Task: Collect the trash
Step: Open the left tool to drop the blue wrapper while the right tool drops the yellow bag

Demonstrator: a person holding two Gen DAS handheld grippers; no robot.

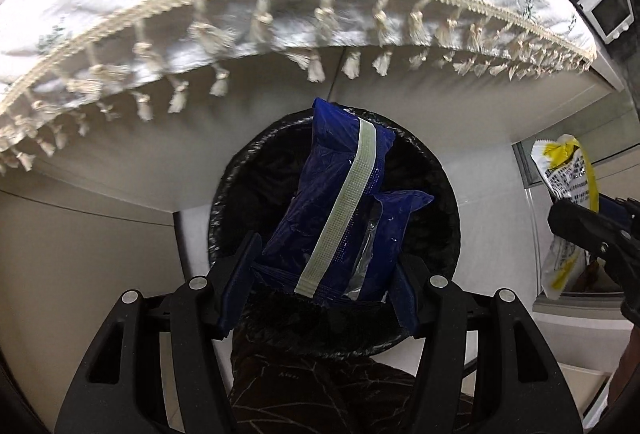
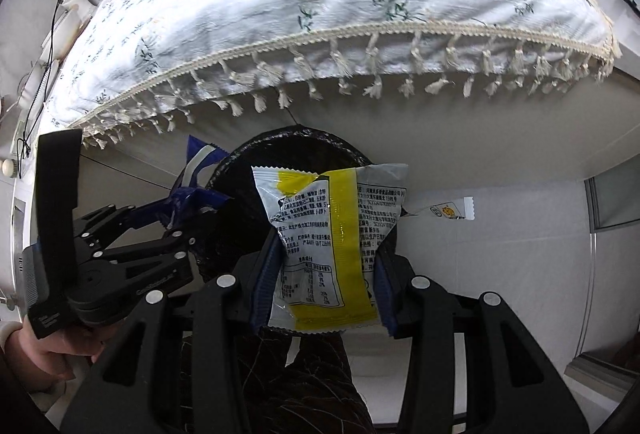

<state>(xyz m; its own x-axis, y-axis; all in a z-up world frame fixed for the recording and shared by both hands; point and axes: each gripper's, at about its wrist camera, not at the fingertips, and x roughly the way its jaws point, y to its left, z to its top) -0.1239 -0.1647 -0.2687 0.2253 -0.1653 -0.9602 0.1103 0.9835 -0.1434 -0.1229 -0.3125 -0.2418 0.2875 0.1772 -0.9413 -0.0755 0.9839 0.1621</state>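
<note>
Both wrappers hang above the bin (image 1: 336, 230), which stands below the desk edge. My left gripper (image 1: 320, 290) fingers pinch the blue wrapper (image 1: 340, 201): glossy, crumpled, pale stripe. My right gripper (image 2: 326, 288) fingers pinch the white-and-yellow wrapper (image 2: 328, 234): flat, printed. Risk: light film could drift past the bin's rim on release, or cling to a pad. A small sachet (image 2: 448, 211) lies on the floor beside the bin.
</note>
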